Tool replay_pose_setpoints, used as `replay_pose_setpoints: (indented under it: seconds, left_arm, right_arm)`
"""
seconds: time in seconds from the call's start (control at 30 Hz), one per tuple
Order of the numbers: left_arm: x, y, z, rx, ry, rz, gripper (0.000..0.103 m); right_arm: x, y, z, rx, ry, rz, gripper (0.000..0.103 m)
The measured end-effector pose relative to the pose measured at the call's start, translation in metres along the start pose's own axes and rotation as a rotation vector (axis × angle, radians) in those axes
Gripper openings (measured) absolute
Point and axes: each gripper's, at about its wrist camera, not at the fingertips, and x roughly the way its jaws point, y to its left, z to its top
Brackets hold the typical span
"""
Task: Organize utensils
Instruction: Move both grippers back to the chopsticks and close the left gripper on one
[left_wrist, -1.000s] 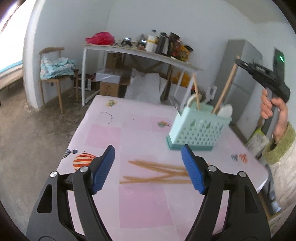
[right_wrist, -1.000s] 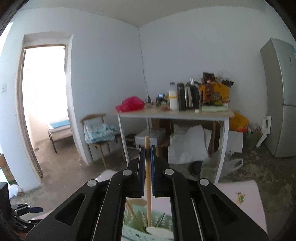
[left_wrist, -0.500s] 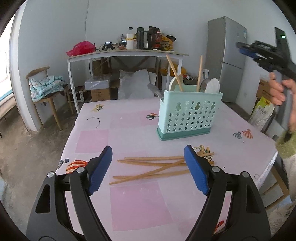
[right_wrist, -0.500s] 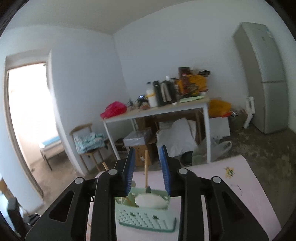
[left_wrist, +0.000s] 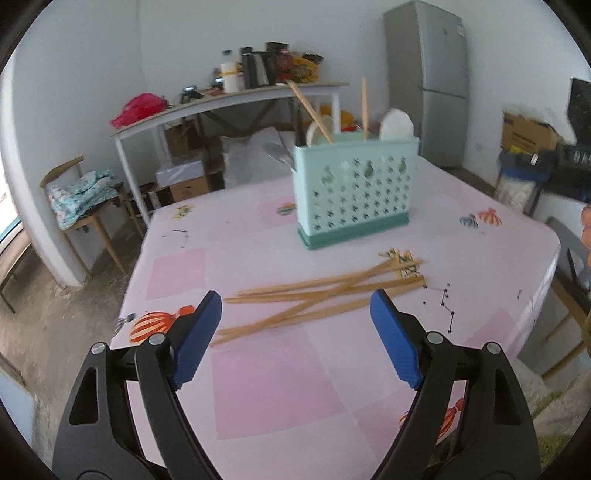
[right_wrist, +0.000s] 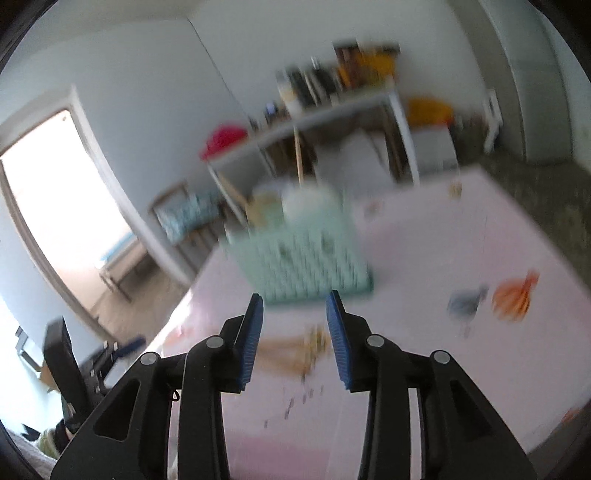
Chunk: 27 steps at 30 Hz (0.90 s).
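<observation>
A mint-green utensil holder stands on the pink table, with two chopsticks, spoons and a metal ladle in it. Several wooden chopsticks lie loose in front of it. My left gripper is open and empty, just above the near ends of the loose chopsticks. My right gripper is open and empty, in front of the holder and over the chopstick tips; that view is motion-blurred. It shows at the right edge of the left wrist view.
A white side table with bottles and a red bag stands behind. A wooden chair is at the left, a grey fridge at the back right. The table's right edge is near my right hand.
My right gripper let go of the chopstick into the holder, opened, and swung down and back toward the loose chopsticks. My left gripper moved closer over the loose chopsticks.
</observation>
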Motion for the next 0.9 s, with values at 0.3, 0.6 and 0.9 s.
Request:
replay_pose_setpoints:
  seconds: [0.3, 0.6, 0.9]
  left_arm:
    - [0.041, -0.025, 0.006, 0.173, 0.061, -0.140, 0.050]
    - [0.095, -0.051, 0.030, 0.380, 0.146, -0.248, 0.020]
    - [0.134, -0.069, 0.029, 0.501, 0.275, -0.320, 0.018]
  right_arm:
    - [0.058, -0.007, -0.031, 0.072, 0.231, 0.061, 0.035]
    - [0.090, -0.023, -0.040, 0.124, 0.324, 0.098, 0.035]
    - [0.096, -0.038, -0.043, 0.163, 0.337, 0.110, 0.035]
